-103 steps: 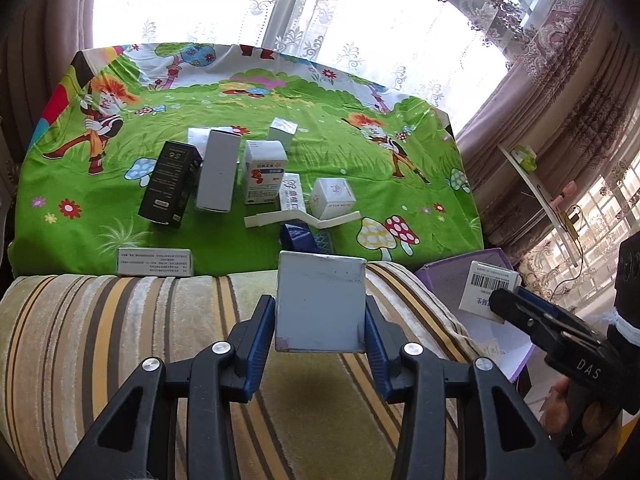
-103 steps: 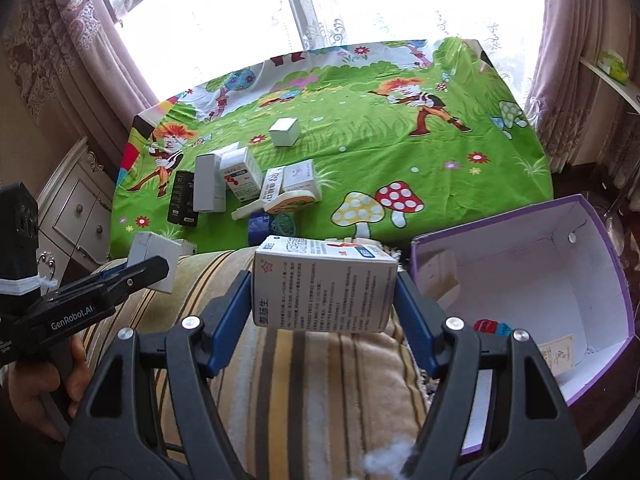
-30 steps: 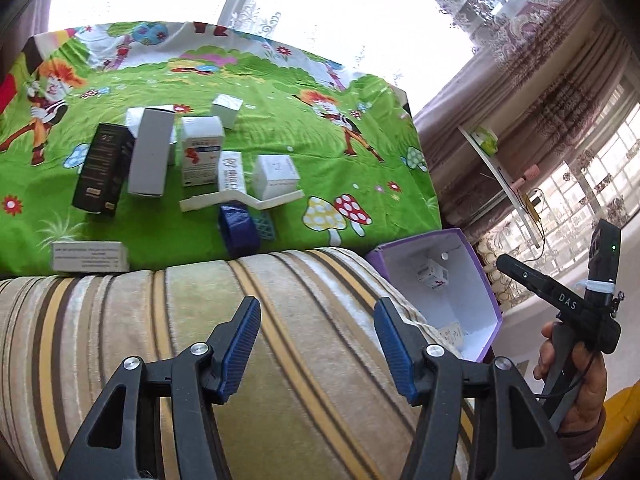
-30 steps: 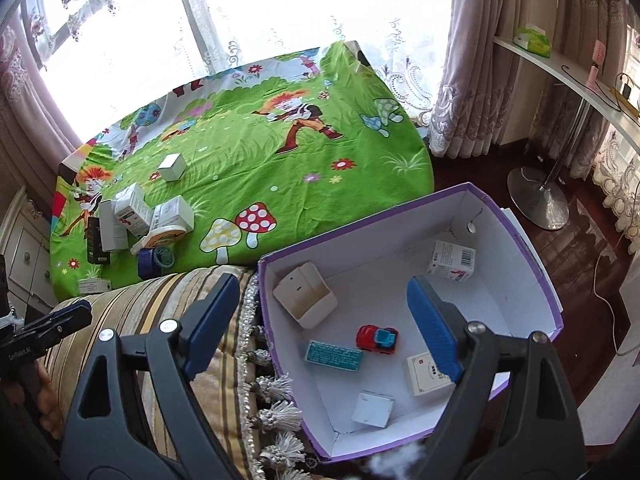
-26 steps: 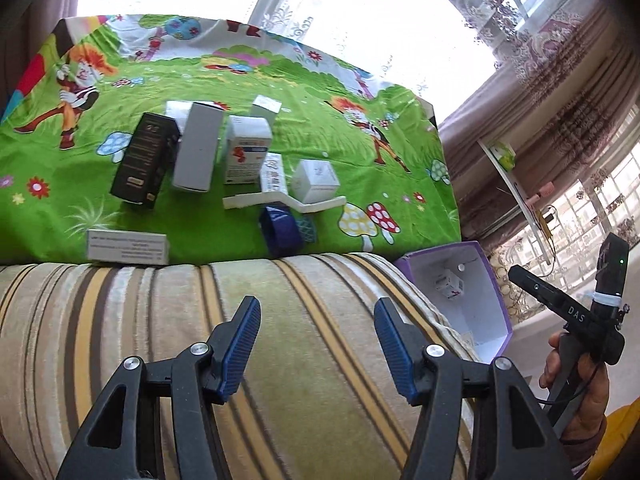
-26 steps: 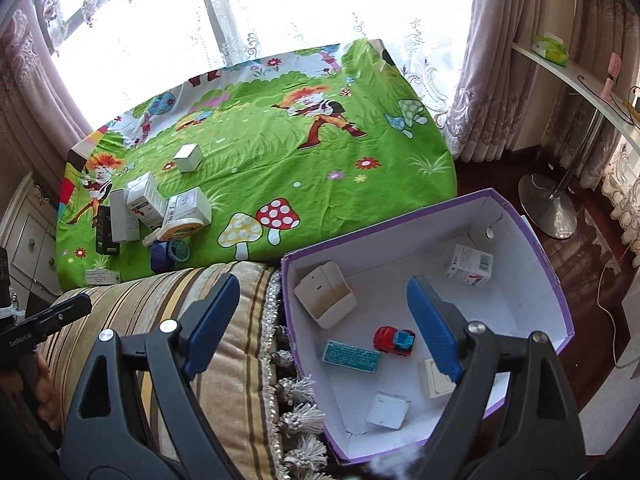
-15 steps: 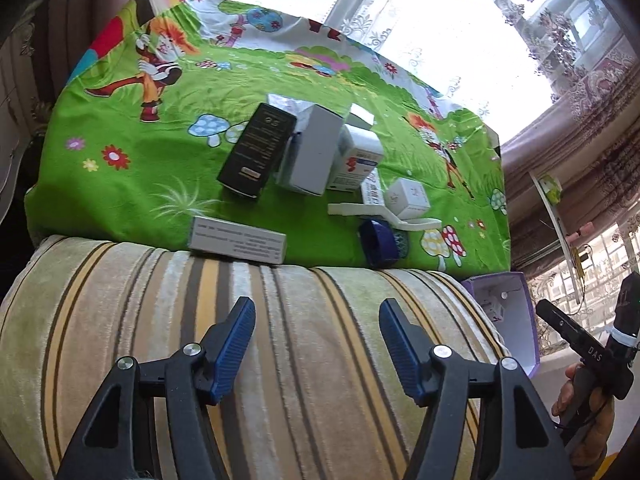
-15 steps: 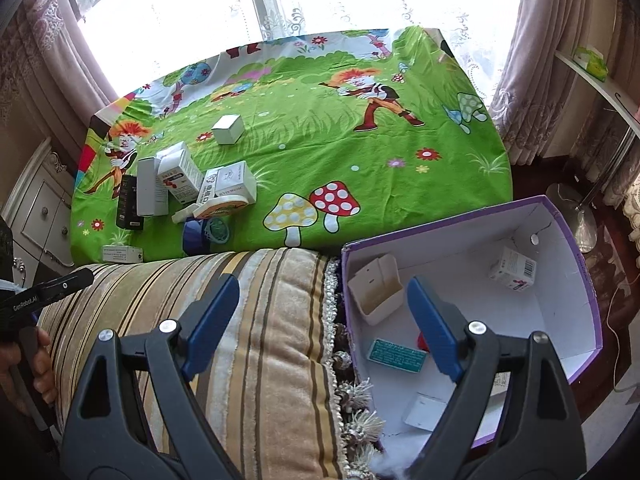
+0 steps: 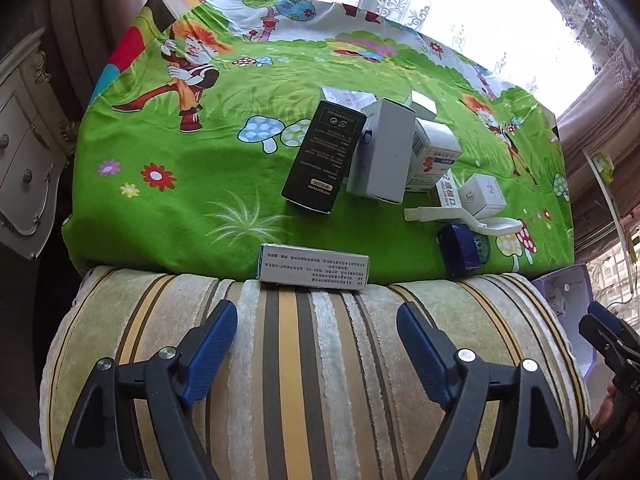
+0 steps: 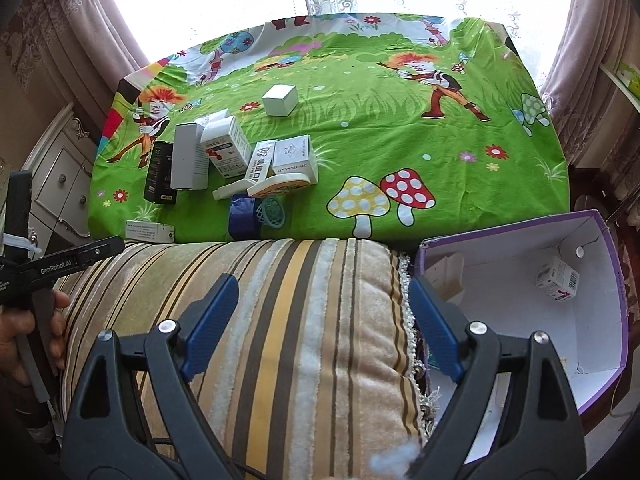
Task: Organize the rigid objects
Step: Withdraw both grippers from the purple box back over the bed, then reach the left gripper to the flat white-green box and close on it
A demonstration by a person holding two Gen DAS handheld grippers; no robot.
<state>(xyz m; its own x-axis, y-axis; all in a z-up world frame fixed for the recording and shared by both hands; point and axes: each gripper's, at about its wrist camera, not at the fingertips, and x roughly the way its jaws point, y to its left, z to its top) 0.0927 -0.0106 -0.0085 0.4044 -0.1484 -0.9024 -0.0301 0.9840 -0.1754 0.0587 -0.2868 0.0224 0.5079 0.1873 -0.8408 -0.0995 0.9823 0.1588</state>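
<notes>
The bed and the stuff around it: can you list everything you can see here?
Sheet: one, green cartoon print, over the bed.
Black box: one, lying on the sheet, left of the cluster.
White and grey boxes: several, bunched beside the black box; one small cube apart, farther back.
Flat printed box: one, white, at the sheet's near edge.
Dark blue item: one, near edge, beside a teal mesh piece.
Striped cushion: one, beige and yellow, in front.
Purple box: one, white inside, on the right, holding a small carton.
Dresser: one, white, left.
Left gripper: open, empty.
Right gripper: open, empty.
</notes>
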